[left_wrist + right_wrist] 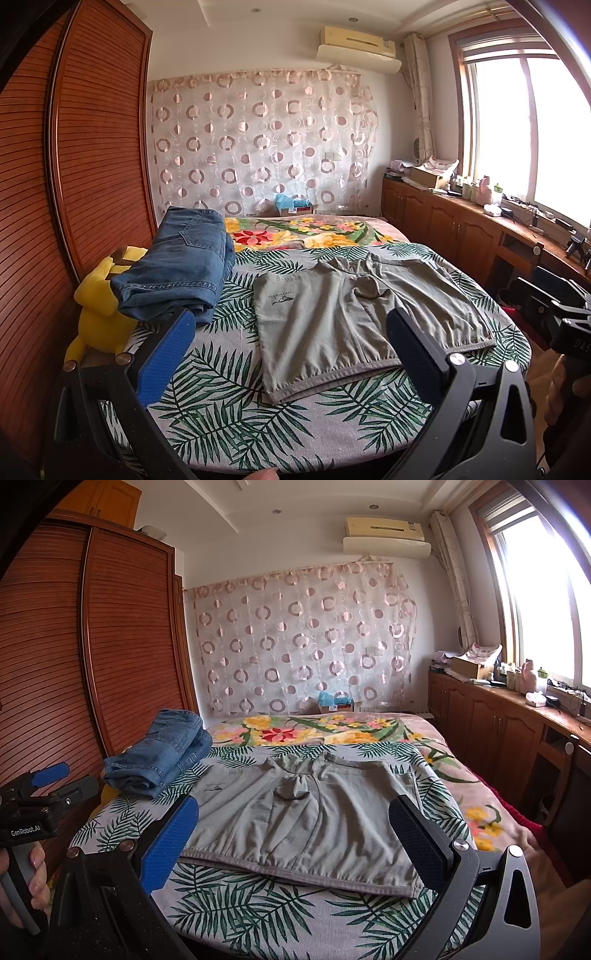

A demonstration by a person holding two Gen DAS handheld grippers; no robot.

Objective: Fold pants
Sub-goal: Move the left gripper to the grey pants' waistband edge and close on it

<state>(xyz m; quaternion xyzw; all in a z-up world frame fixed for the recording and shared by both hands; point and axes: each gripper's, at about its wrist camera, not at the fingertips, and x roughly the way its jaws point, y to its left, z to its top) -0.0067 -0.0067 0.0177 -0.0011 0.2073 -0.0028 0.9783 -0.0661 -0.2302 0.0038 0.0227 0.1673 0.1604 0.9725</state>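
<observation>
Grey-green pants (354, 317) lie flat on the leaf-print bed cover (221, 398), waistband toward me, with a small logo on the left part. In the right wrist view the same pants (306, 823) fill the middle of the bed. My left gripper (290, 332) hovers open above the near waistband, nothing between its blue pads. My right gripper (295, 819) is open too, held above the pants' near edge. The left gripper's body (33, 812) shows at the left of the right wrist view, held by a hand (35, 878).
Folded blue jeans (177, 269) rest at the bed's left side beside a yellow plush toy (99, 302). A louvred wooden wardrobe (92, 155) stands close on the left. Wooden cabinets (454, 229) with clutter run under the window on the right. A floral blanket (303, 229) covers the far bed.
</observation>
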